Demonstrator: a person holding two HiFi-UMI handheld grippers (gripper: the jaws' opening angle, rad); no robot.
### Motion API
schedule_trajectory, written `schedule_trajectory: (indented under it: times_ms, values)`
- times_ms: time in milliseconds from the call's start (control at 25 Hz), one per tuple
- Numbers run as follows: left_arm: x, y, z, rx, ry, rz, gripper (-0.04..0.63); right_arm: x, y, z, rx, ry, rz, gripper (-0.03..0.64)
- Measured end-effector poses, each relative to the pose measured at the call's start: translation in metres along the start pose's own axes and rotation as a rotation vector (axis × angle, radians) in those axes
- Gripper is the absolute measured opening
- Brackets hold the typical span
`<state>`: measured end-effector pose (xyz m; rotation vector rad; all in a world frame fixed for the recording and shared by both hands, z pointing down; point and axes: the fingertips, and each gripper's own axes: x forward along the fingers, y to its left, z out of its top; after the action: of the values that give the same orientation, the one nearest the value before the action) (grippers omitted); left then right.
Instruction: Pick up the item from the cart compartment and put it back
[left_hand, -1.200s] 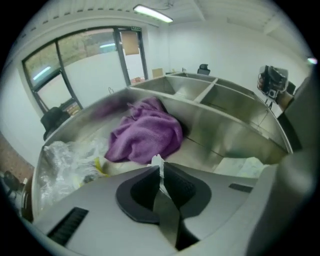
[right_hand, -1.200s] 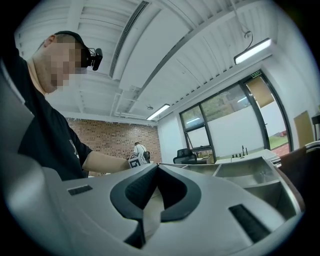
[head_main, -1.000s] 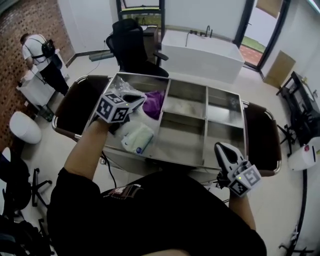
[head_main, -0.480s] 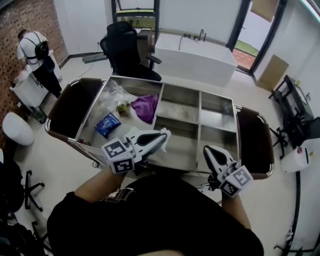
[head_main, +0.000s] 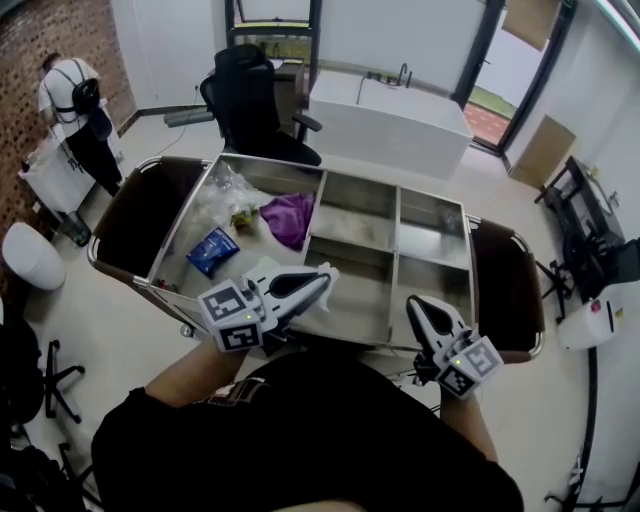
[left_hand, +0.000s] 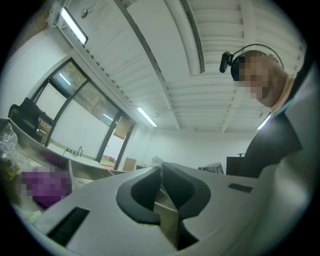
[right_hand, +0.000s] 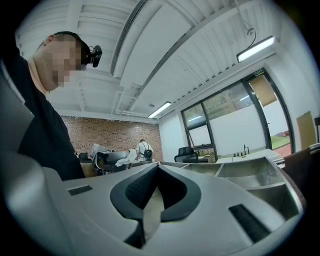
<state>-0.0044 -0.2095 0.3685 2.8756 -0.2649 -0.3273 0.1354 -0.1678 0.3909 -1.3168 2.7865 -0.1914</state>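
My left gripper (head_main: 318, 278) (left_hand: 161, 167) hangs tilted upward over the front edge of the steel cart (head_main: 360, 178), above the front right corner of its large left compartment. Its jaws are shut, and a bit of white shows at their tips. A white packet (head_main: 262, 268) shows on both sides of it, so most of the packet is hidden underneath. My right gripper (head_main: 416, 306) (right_hand: 157, 170) is shut and empty, just in front of the cart's right front compartment.
The left compartment holds a blue packet (head_main: 212, 250), a purple cloth (head_main: 290, 217) and a clear plastic bag (head_main: 222, 190). Brown bags (head_main: 130, 215) hang at both cart ends. A black chair (head_main: 250, 95) and a white counter (head_main: 390, 125) stand behind. A person (head_main: 75, 110) works at far left.
My left gripper came up and back out of the left compartment to the cart's front edge, and the white packet left its spot. The blue packet is now uncovered. The right gripper barely moved.
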Motion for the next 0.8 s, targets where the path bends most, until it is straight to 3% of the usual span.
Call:
schedule_trajectory:
  times_ms: [560, 680, 800]
  values:
    - [0.001, 0.002, 0.005, 0.013, 0.036, 0.003, 0.008, -0.004, -0.002, -0.003, 0.007, -0.012, -0.013, 0.002]
    - [0.014, 0.012, 0.015, 0.064, 0.071, 0.005, 0.008, -0.011, -0.005, -0.001, 0.010, -0.026, -0.021, 0.002]
    - [0.048, 0.024, 0.038, 0.162, 0.130, 0.003, 0.009, -0.023, -0.007, 0.000, 0.010, -0.037, -0.030, 0.002]
